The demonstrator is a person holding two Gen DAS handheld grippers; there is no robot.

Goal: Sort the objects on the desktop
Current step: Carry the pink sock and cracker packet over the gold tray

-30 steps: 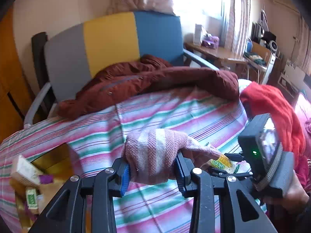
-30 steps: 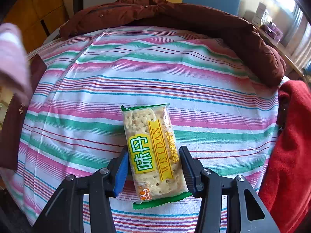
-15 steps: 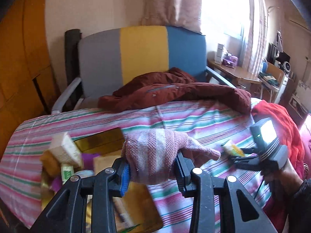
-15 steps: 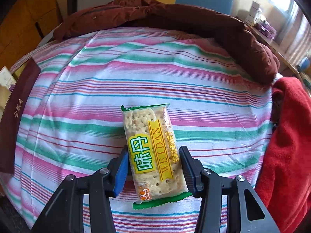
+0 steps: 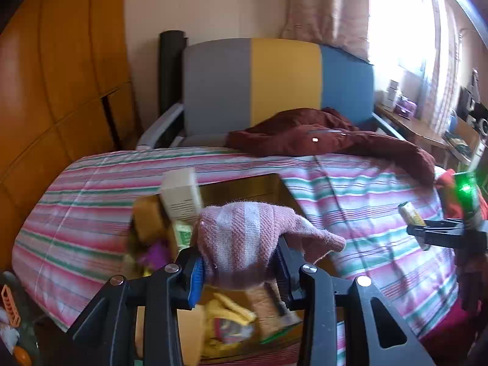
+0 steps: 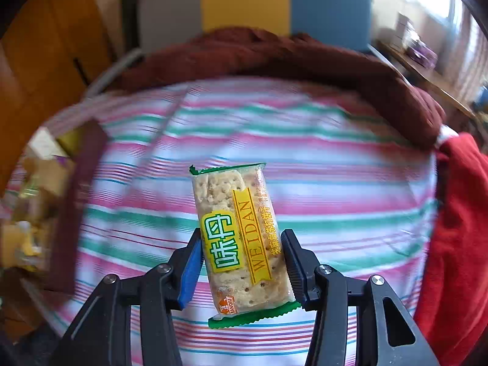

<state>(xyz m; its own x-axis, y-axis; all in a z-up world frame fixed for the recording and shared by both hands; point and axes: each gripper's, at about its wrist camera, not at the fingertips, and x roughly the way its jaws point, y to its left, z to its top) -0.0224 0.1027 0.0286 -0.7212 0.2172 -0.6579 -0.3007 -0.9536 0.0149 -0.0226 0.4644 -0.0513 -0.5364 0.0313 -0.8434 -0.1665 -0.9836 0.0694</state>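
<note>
Jaws clamped: left gripper (image 5: 238,270) w/ glove (image 5: 244,241), right gripper (image 6: 242,259) w/ cracker pack (image 6: 241,238).

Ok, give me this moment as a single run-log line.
left gripper: shut on pink knit glove, above open box | right gripper: shut on Weidan cracker pack, over striped cloth

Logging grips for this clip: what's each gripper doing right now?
Left gripper: shut on the pink knitted glove.
Right gripper: shut on the cracker packet.
</note>
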